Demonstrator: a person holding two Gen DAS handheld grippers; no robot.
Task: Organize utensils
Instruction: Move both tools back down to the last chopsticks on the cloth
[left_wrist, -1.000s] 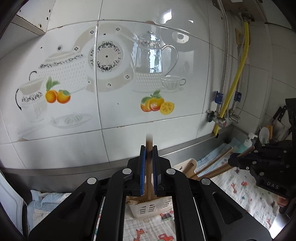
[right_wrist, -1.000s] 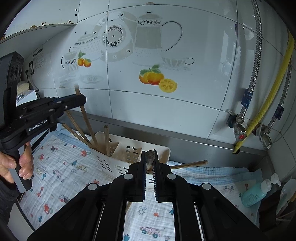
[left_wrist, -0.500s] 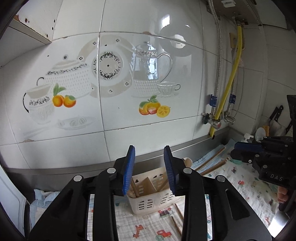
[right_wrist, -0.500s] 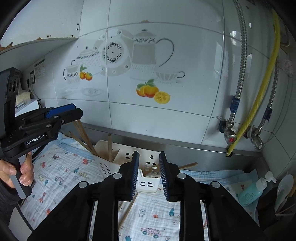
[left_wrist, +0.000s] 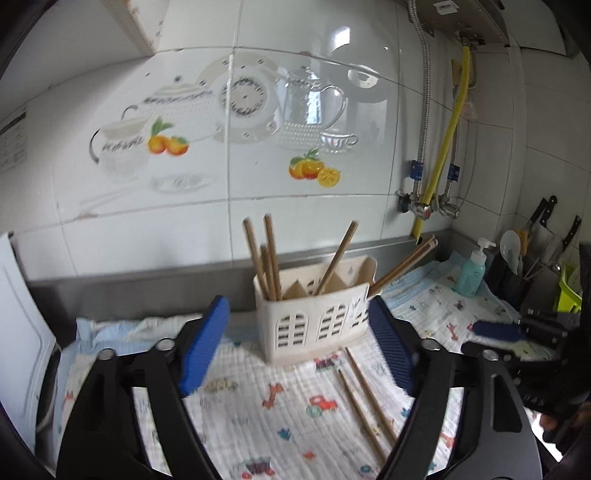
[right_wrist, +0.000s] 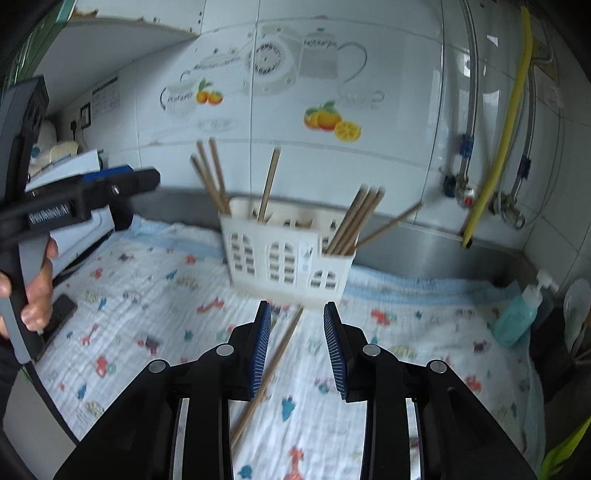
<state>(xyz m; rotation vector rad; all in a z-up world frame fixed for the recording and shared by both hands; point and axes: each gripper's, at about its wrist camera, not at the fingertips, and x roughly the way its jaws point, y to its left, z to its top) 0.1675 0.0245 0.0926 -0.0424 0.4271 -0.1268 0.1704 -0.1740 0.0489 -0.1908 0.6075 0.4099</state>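
A cream plastic utensil holder (left_wrist: 314, 325) (right_wrist: 273, 254) stands on the patterned cloth by the tiled wall, with several wooden chopsticks (left_wrist: 267, 258) (right_wrist: 212, 173) upright in its compartments. Two loose chopsticks (left_wrist: 364, 395) lie on the cloth in front of it; the right wrist view shows them as one blurred stick (right_wrist: 273, 365). My left gripper (left_wrist: 295, 310) (right_wrist: 122, 181) is opening wide in front of the holder, with nothing between its pads. My right gripper (right_wrist: 297, 308) (left_wrist: 495, 332) is opening slightly above the cloth, empty, the loose stick lying below it.
A teal soap bottle (left_wrist: 471, 273) (right_wrist: 517, 321) and a dark pot of utensils (left_wrist: 506, 273) stand at the right, with knives (left_wrist: 546, 214) on the wall behind. A yellow hose (left_wrist: 443, 158) and valves run down the back wall. A white board (left_wrist: 18, 314) leans at the left.
Both grippers were shut on chopsticks above the holder a second ago. Both have let go, opened and drawn back and down; the chopsticks now stand in the holder.
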